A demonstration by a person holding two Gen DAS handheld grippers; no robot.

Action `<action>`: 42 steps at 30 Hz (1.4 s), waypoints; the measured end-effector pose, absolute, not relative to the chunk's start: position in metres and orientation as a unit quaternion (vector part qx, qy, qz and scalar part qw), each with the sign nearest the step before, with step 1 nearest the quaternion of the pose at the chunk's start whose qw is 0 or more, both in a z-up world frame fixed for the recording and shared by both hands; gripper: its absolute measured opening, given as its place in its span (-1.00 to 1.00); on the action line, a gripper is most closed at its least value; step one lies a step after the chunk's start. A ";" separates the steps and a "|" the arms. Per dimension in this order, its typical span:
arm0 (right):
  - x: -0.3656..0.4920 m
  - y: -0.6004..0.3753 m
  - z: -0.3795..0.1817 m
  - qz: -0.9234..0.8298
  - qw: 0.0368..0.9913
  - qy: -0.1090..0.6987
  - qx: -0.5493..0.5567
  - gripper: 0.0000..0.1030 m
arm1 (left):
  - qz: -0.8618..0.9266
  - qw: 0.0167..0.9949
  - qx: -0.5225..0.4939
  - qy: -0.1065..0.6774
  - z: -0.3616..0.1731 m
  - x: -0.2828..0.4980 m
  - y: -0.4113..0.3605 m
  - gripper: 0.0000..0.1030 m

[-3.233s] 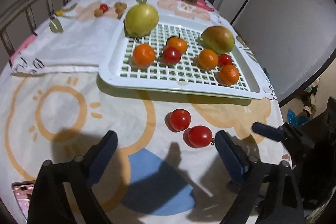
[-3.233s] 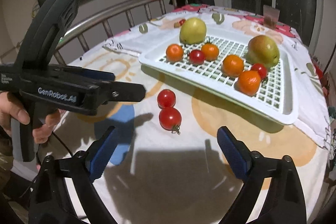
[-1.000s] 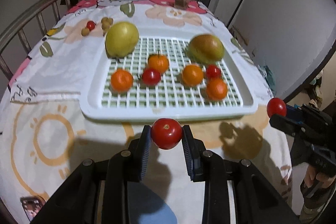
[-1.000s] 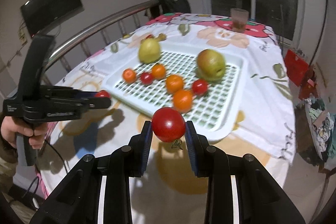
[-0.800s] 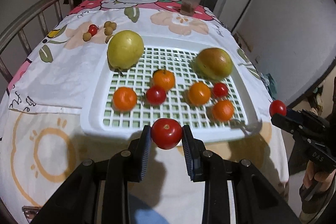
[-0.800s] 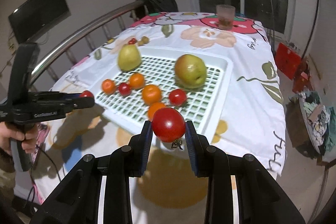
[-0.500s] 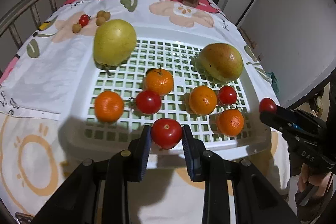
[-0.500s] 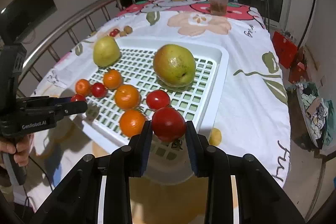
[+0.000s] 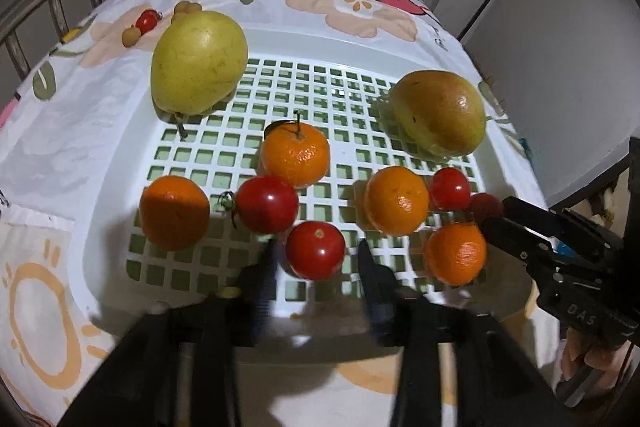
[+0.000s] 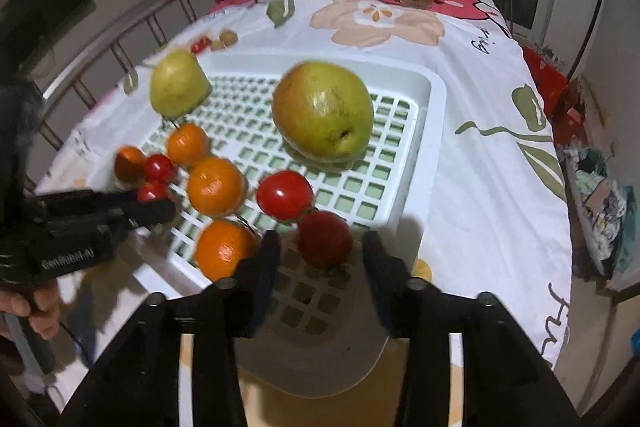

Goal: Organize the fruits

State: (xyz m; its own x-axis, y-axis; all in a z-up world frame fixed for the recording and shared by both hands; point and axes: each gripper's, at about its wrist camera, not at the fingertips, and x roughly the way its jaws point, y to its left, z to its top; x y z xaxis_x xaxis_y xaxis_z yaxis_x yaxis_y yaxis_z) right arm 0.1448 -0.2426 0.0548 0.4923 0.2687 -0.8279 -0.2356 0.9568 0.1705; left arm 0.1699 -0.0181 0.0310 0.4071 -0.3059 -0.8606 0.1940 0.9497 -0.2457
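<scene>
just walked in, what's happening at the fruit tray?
A person holds a gripper in each hand over the white slotted tray. The left gripper is opening around a red tomato at the tray's near edge; the right gripper is opening around another tomato at the near right corner. Neither tomato is pinched any more: both are being released into the tray. Two pears, four oranges and two more tomatoes already sit there. A few small fruits remain on the tablecloth beyond.

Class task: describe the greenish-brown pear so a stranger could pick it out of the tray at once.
Find the white slotted tray on the flowered cloth. The pear lies on its side, towards the far right corner in the left wrist view. Unlike the plain yellow pear far left, it has a brownish-red blush.
</scene>
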 end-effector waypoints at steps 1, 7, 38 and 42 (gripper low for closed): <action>0.143 -0.246 0.060 0.147 0.867 0.476 0.029 0.20 | -0.151 0.839 -0.062 0.519 0.035 0.168 -0.015 0.30; 0.119 -0.268 0.115 0.143 0.902 0.397 0.092 0.84 | -0.169 0.863 -0.079 0.470 0.076 0.151 -0.002 0.79; -0.050 -0.236 0.249 0.179 0.963 0.187 0.077 1.00 | -0.179 0.955 -0.058 0.229 0.211 -0.008 0.063 1.00; -0.060 -0.238 0.240 0.172 0.964 0.186 0.075 1.00 | -0.177 0.956 -0.049 0.230 0.202 -0.023 0.065 1.00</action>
State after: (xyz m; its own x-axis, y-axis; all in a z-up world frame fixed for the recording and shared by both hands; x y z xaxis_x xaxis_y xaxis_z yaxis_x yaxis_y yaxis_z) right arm -0.0604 -0.2380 0.2405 0.8714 0.3600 -0.3333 -0.3040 0.9294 0.2091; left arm -0.0231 0.0649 0.2021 0.8308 -0.3616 -0.4231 0.3164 0.9322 -0.1755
